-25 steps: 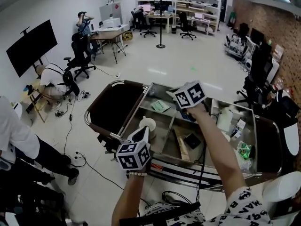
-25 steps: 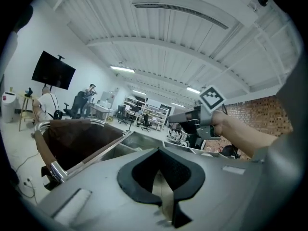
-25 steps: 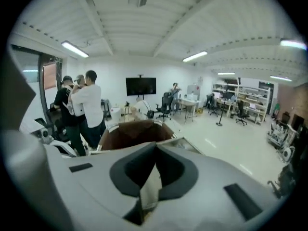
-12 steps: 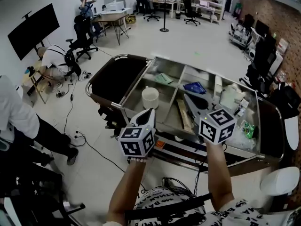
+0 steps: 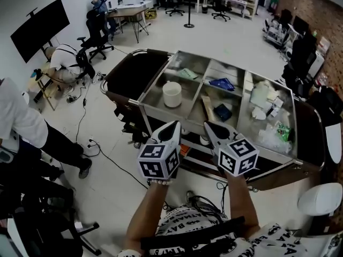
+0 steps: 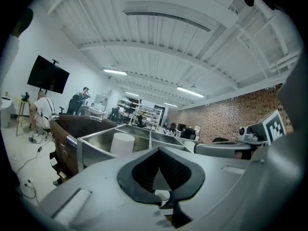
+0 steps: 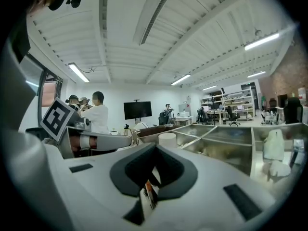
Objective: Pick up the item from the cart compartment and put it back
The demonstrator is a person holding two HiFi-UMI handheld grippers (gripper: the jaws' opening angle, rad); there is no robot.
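The steel cart (image 5: 156,112) stands in front of me with its compartments open on top. A blue item (image 5: 221,83) and a dark square item (image 5: 222,112) lie in the middle compartment beside a wooden piece (image 5: 208,108). A white cup (image 5: 172,93) stands in the left compartment and also shows as the cup (image 6: 122,143) past my left jaws. My left gripper (image 5: 174,125) and right gripper (image 5: 208,126) hover side by side at the cart's near edge. Both are shut with nothing in them: the left gripper (image 6: 159,149) and the right gripper (image 7: 155,146) show their tips together.
A green packet (image 5: 187,74) lies in a far compartment. White bottles and bags (image 5: 266,106) fill the right compartment. The cart's dark end trays (image 5: 134,74) flank it. A person in white (image 5: 21,127) stands at left, cables (image 5: 102,154) trail on the floor, and a white stool (image 5: 320,198) sits at right.
My right gripper has drawn back from over the middle compartment to the cart's near edge beside the left one. The blue item now lies uncovered in the compartment. The left gripper barely moved.
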